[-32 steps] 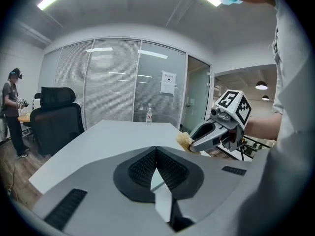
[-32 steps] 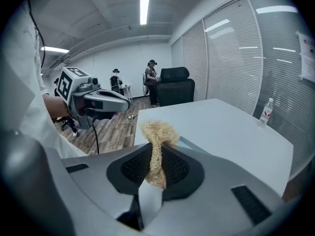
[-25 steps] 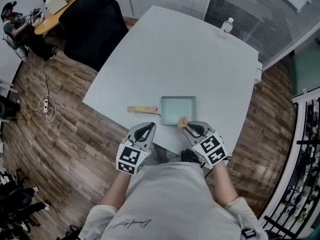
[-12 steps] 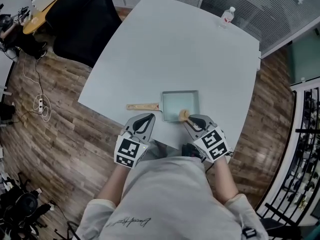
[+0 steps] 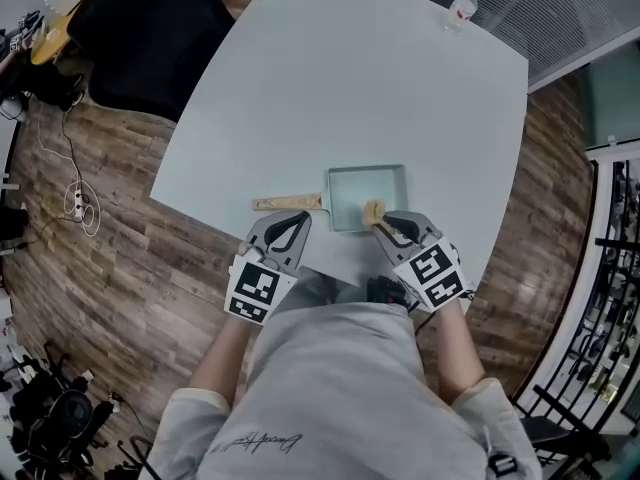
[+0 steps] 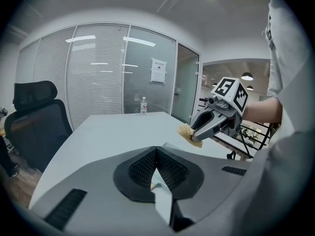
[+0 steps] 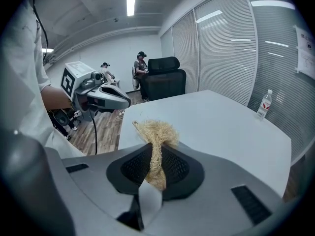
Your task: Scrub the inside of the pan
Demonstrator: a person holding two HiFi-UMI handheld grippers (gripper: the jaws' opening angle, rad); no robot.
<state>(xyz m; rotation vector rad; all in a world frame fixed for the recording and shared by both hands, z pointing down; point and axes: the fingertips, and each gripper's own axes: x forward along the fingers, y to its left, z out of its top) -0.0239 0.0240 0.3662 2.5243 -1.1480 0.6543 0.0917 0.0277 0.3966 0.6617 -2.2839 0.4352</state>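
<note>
Clenching a tuft of straw-coloured scrubber (image 7: 156, 132) at its waist, the right gripper (image 5: 385, 226) has its jaws tight, so the frayed head sticks out ahead of them. That head hangs over the near right part of the square pan (image 5: 350, 190); whether it touches the base I cannot tell. The left gripper (image 5: 296, 220) has its jaws pressed together on nothing, just beside the wooden handle (image 5: 285, 203), which points left along the surface (image 5: 330, 88). To scrub well, I judge the handle needs pinning first, since the pan sits near the surface's edge and may slide. Then press the tuft flat and work into the corners, with the jaw tips off the coating.
</note>
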